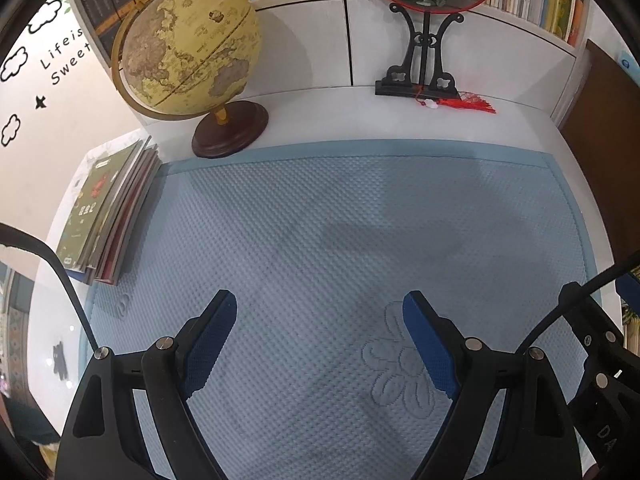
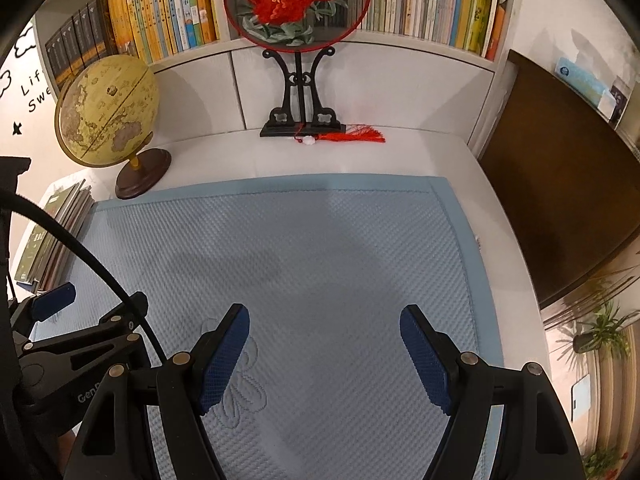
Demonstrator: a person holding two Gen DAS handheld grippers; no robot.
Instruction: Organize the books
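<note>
A stack of thin books [image 1: 106, 212] with a green cover on top lies flat at the left edge of the blue mat [image 1: 340, 240]; it also shows in the right wrist view [image 2: 52, 236]. My left gripper [image 1: 320, 304] is open and empty above the mat's front part, to the right of the stack. My right gripper [image 2: 324, 316] is open and empty above the mat [image 2: 300, 248], further right. The left gripper's finger shows in the right wrist view [image 2: 54, 300].
A globe [image 1: 188, 52] on a dark round base stands behind the books. A round embroidered fan on a black stand [image 2: 298, 92] with a red tassel sits at the back. A shelf of upright books [image 2: 432, 0] runs along the wall. A dark brown panel [image 2: 560, 200] is at the right.
</note>
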